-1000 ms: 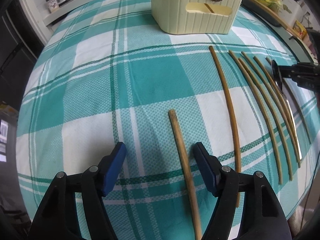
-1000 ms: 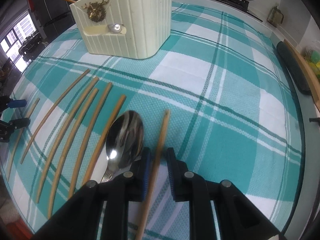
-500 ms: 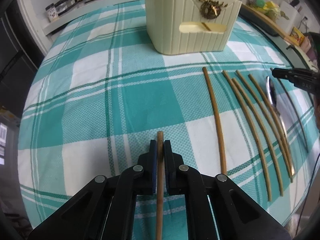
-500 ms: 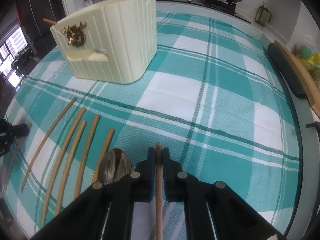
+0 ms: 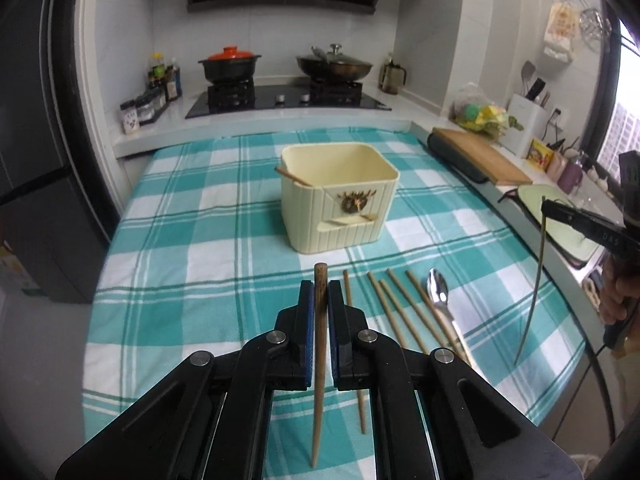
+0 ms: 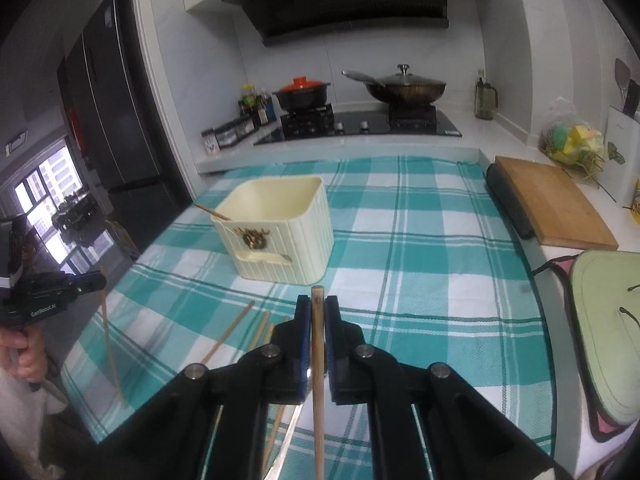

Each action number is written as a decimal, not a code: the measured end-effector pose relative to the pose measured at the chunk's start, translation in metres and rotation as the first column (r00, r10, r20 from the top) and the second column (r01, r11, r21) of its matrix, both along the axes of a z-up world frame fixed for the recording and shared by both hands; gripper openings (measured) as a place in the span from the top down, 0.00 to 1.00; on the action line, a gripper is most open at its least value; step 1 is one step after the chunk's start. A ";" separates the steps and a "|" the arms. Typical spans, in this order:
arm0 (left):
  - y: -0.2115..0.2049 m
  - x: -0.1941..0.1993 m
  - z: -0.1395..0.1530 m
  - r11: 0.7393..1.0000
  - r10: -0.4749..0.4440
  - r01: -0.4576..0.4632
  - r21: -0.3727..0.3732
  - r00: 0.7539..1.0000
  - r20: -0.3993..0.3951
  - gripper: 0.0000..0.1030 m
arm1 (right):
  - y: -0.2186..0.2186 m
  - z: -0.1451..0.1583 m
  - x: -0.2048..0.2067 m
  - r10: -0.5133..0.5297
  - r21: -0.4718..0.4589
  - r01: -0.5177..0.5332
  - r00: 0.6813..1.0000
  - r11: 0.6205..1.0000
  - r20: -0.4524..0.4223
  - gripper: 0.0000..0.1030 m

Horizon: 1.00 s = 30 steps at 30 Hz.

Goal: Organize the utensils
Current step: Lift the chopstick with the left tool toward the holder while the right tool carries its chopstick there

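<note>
My left gripper (image 5: 320,286) is shut on a wooden chopstick (image 5: 319,360) and holds it above the table. My right gripper (image 6: 317,304) is shut on another wooden chopstick (image 6: 319,380), also lifted; it shows in the left wrist view (image 5: 534,292) hanging from the right gripper. The cream utensil holder (image 5: 340,196) stands at mid table with one chopstick (image 5: 290,175) leaning in it; it also shows in the right wrist view (image 6: 280,228). Several chopsticks (image 5: 400,312) and a metal spoon (image 5: 438,294) lie on the checked cloth in front of it.
The teal checked tablecloth (image 5: 192,240) covers the table. A wooden cutting board (image 6: 552,208) and a green mat (image 6: 608,320) lie on the counter to the right. A stove with pots (image 5: 280,80) is behind. A fridge (image 6: 112,120) stands to the left.
Both grippers have risen from the table, each carrying its chopstick up. The views now look level across the kitchen instead of down on the cloth.
</note>
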<state>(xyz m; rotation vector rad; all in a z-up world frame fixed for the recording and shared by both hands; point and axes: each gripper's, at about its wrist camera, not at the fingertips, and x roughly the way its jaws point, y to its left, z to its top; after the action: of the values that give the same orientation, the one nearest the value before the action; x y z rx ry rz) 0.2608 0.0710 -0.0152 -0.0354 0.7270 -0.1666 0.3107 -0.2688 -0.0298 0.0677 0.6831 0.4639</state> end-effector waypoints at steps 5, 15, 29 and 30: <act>0.001 -0.009 0.023 0.998 -0.006 0.009 -0.062 0.999 0.054 0.95 | 0.001 0.028 -0.031 -0.008 0.044 0.004 0.996 0.999 0.092 0.93; 0.006 0.006 0.043 0.986 -0.015 0.024 -0.163 0.998 0.061 0.95 | 0.022 0.057 -0.038 -0.013 0.092 -0.008 0.973 0.996 0.232 0.93; 0.014 0.075 0.153 0.984 0.031 0.017 -0.178 0.964 0.265 0.95 | 0.061 0.107 0.053 -0.006 0.158 -0.044 0.952 0.986 0.305 0.93; 0.015 0.085 0.158 0.984 0.046 0.006 -0.179 0.959 0.280 0.95 | 0.067 0.115 0.062 -0.005 0.159 -0.051 0.944 0.986 0.331 0.93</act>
<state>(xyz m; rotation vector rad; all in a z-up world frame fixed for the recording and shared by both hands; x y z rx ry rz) 0.3460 0.0856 0.1427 -0.1865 0.4236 -0.2123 0.3723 -0.2016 0.0848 0.1356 0.3141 0.5393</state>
